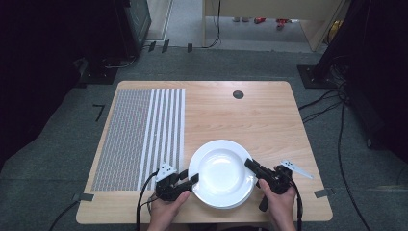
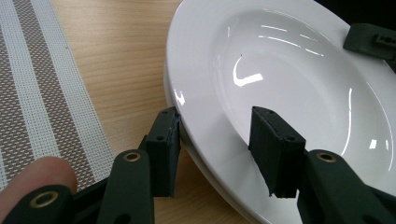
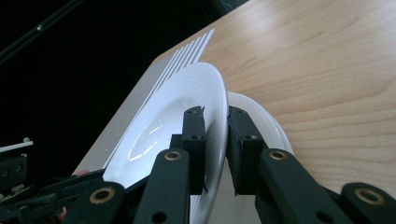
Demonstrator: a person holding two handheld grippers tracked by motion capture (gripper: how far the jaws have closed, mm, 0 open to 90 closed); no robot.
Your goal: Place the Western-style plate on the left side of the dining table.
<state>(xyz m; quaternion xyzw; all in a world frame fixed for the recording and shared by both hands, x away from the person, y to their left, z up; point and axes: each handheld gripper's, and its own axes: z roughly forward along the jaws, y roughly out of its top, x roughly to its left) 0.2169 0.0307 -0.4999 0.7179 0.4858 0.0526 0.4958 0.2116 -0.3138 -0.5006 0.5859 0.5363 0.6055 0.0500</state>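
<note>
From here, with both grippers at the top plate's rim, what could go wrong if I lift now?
The left gripper straddles the top plate with its jaws open, so that side may drop. The right gripper pinches only the thin, glossy rim, which could slip. A second plate lies right beneath and might get dragged or knocked near the table edge.

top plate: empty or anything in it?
Empty. The top plate's white bowl is bare in the high view and the left gripper view, showing only light reflections.
</note>
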